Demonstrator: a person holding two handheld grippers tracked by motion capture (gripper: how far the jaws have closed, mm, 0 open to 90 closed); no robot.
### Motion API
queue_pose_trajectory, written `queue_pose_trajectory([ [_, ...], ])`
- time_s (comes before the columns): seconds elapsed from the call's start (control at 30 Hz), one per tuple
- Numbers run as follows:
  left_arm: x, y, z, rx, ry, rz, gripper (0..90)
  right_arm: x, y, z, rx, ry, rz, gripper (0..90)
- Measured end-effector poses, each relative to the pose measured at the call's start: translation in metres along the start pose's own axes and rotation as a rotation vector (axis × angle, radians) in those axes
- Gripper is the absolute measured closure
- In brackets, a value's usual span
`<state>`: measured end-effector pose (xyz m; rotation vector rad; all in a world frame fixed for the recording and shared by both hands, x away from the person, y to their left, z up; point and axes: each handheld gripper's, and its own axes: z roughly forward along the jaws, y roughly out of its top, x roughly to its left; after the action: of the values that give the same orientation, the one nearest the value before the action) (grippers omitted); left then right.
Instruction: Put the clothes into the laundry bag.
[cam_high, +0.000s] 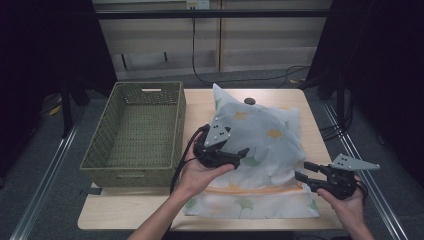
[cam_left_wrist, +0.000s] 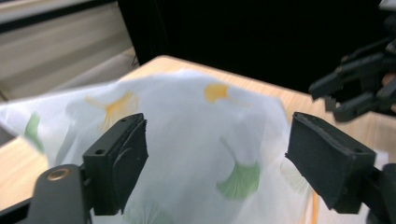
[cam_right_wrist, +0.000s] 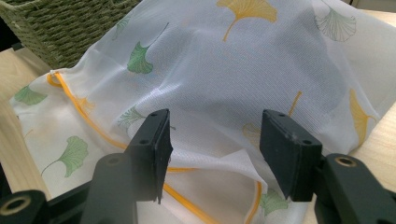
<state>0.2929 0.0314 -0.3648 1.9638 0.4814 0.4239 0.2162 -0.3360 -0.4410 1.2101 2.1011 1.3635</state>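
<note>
Left hand-held gripper (cam_high: 244, 151) jaws apart (empty), right hand-held gripper (cam_high: 300, 170) likewise — pillow (cam_high: 260, 145) lengthwise away from person.

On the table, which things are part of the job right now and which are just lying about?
In the job:
- white leaf-print mesh bag, puffed up on the table
- left gripper, open above the bag
- right gripper, open at the bag's edge

Lying about:
- woven green basket, nothing visible in it, left of the bag
- small dark round thing behind the bag, too small to identify
</note>
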Motion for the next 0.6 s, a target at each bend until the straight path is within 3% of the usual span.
queue_pose_trajectory([
  [0.1, -0.002, -0.016, -0.019, -0.016, 0.028, 0.007, 16.7, 0.001, -0.001, 0.0, 0.006, -0.006, -0.002, 43.7],
  [0.17, -0.002, -0.027, -0.033, -0.048, 0.038, -0.054, 16.6, 0.001, -0.001, 0.001, 0.007, -0.005, -0.006, 43.6],
  [0.2, -0.002, -0.032, -0.042, -0.057, 0.063, -0.059, 16.6, 0.001, 0.0, 0.002, 0.007, -0.007, -0.008, 43.6],
  [0.23, -0.003, -0.041, -0.059, -0.105, 0.115, -0.04, 16.0, 0.002, 0.0, 0.002, 0.007, -0.004, -0.009, 43.6],
  [0.27, -0.003, -0.046, -0.066, -0.117, 0.133, -0.043, 15.4, 0.003, 0.001, 0.003, 0.008, -0.006, -0.01, 43.5],
  [0.33, -0.002, -0.051, -0.072, -0.124, 0.145, -0.056, 15.2, 0.003, 0.001, 0.003, 0.012, -0.004, -0.01, 43.5],
  [0.43, 0.004, -0.066, -0.086, -0.131, 0.166, -0.114, 15.0, 0.003, 0.0, 0.005, 0.015, -0.006, -0.01, 43.5],
  [0.6, 0.005, -0.09, -0.106, -0.17, 0.202, -0.172, 14.7, 0.004, 0.001, 0.003, 0.005, -0.004, -0.023, 44.2],
])
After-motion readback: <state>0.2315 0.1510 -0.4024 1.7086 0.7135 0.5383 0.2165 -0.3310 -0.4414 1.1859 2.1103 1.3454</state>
